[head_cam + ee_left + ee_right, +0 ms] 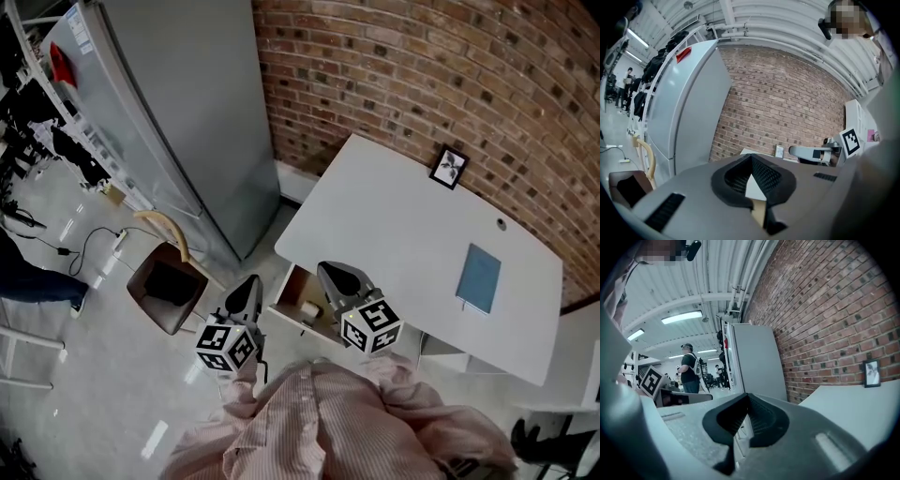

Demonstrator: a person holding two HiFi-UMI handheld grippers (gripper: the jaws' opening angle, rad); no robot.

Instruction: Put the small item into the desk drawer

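Observation:
The white desk [394,225] has its wooden drawer [292,292] pulled open at the near left corner. A small white item [309,307] lies inside the drawer. My right gripper [328,272] hovers just above the drawer's right side, jaws shut with nothing between them; in the right gripper view [747,397] its tips meet. My left gripper [249,284] hangs left of the drawer front, over the floor. It looks shut and empty, and in the left gripper view [751,159] its tips touch, with the desk corner and drawer wood showing through the gap below.
A blue notebook [479,277] and a framed picture [449,167] sit on the desk. A tall grey cabinet [178,112] stands left of the desk, with a brown chair [169,281] in front of it. A brick wall [422,75] runs behind. A person [689,369] stands far off.

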